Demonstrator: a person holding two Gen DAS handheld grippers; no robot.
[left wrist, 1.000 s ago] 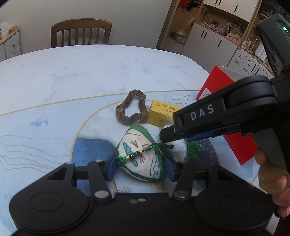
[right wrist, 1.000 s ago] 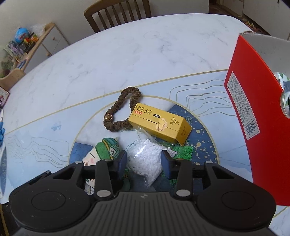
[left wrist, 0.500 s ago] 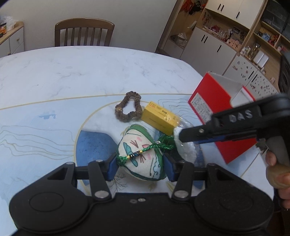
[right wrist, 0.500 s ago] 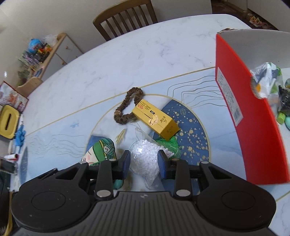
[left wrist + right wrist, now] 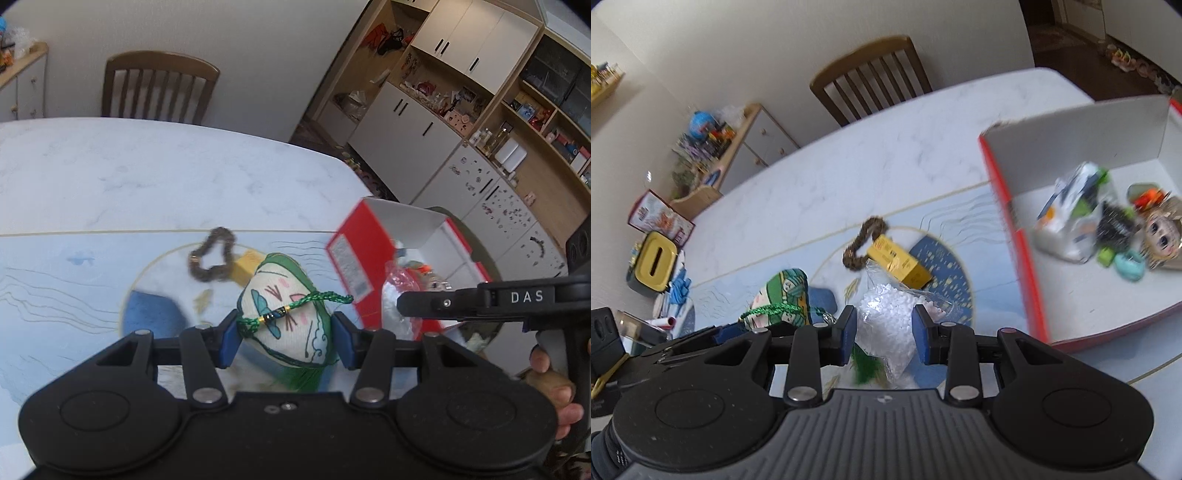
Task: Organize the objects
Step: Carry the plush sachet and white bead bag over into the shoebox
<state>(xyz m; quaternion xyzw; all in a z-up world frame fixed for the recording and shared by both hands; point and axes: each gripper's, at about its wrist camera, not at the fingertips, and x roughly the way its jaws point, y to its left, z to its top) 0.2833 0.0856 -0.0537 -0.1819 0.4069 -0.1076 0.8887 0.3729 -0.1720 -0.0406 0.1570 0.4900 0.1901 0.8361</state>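
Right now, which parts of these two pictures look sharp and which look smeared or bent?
Left wrist view: the stuffed sachet in the left hand-held gripper is crisp, while the brown bracelet and red box are smeared; the table edge bows from the fisheye. Right wrist view: the bag of white beads in the right hand-held gripper is sharp; the box contents are blurred.

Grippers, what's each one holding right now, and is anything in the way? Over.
Left gripper shut on green-and-cream stuffed fabric pouch. Right gripper shut on clear bag of white pellets. Both lifted near open red cardboard box; path looks clear.
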